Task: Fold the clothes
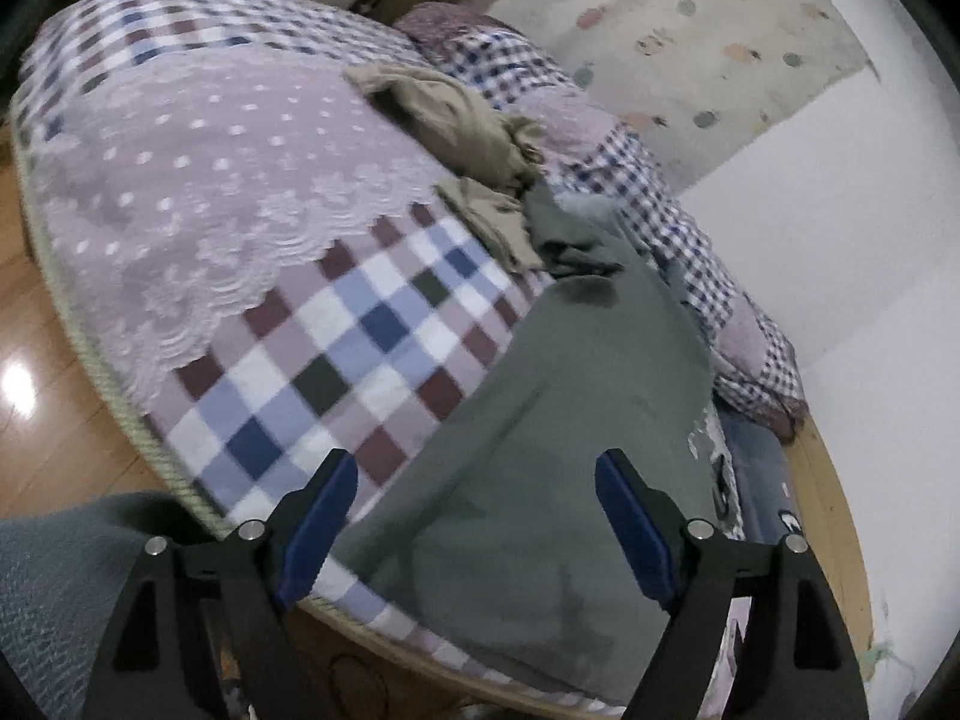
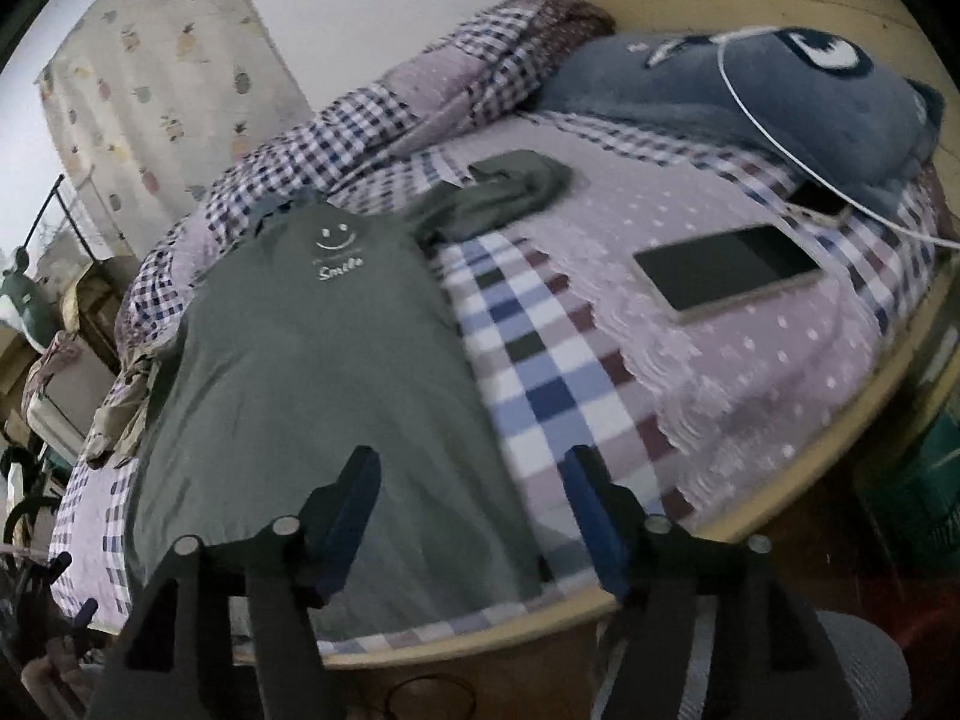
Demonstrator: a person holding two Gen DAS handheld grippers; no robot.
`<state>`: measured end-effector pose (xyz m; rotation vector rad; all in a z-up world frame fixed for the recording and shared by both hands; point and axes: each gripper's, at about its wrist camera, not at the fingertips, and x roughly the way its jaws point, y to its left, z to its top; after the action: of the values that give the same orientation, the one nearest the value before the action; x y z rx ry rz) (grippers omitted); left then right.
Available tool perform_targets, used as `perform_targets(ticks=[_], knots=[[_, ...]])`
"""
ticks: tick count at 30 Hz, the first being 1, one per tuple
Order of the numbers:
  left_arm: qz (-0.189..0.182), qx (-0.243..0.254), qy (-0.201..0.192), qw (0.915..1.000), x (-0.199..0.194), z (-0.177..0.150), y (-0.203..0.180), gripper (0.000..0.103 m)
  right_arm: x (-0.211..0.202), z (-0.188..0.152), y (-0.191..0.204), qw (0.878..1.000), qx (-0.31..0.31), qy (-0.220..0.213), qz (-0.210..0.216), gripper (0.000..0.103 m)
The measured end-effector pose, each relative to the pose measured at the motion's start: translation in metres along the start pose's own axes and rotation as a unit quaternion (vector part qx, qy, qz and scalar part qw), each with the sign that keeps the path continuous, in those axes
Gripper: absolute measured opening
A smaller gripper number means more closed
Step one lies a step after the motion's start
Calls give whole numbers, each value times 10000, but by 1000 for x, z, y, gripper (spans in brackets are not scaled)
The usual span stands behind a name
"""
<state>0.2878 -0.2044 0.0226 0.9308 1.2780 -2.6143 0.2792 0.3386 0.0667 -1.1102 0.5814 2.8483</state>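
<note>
Both my left gripper (image 1: 474,516) and right gripper (image 2: 471,516) stand apart, gripping nothing. The green T-shirt (image 2: 312,360) lies flat on the checked bedspread (image 2: 540,372), white wall (image 1: 810,252) behind.

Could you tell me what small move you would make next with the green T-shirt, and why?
I would probably move one pair of tongs to the bunched sleeve and draw it flat. The green T-shirt lies spread on the bed, print up, and both the left tongs and right tongs stand open above its hem, holding nothing; folding seems premature while that sleeve is crumpled.
</note>
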Motion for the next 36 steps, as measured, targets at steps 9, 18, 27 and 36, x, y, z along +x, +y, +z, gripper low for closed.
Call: perform_targets(ticks=[9, 18, 27, 36], knots=[[-388, 950, 127, 9946, 26, -7, -59, 89, 19, 7, 17, 9996, -211, -93, 139, 77], [-973, 1828, 550, 9768, 68, -25, -126, 90, 61, 37, 25, 9996, -206, -6, 180, 78], [-1378, 2339, 884, 9584, 104, -37, -191, 90, 96, 134, 3, 9955, 284, -894, 107, 79], [-2278, 2709, 1266, 9266, 165, -57, -343, 90, 145, 210, -60, 9871, 839, -1366, -43, 79]])
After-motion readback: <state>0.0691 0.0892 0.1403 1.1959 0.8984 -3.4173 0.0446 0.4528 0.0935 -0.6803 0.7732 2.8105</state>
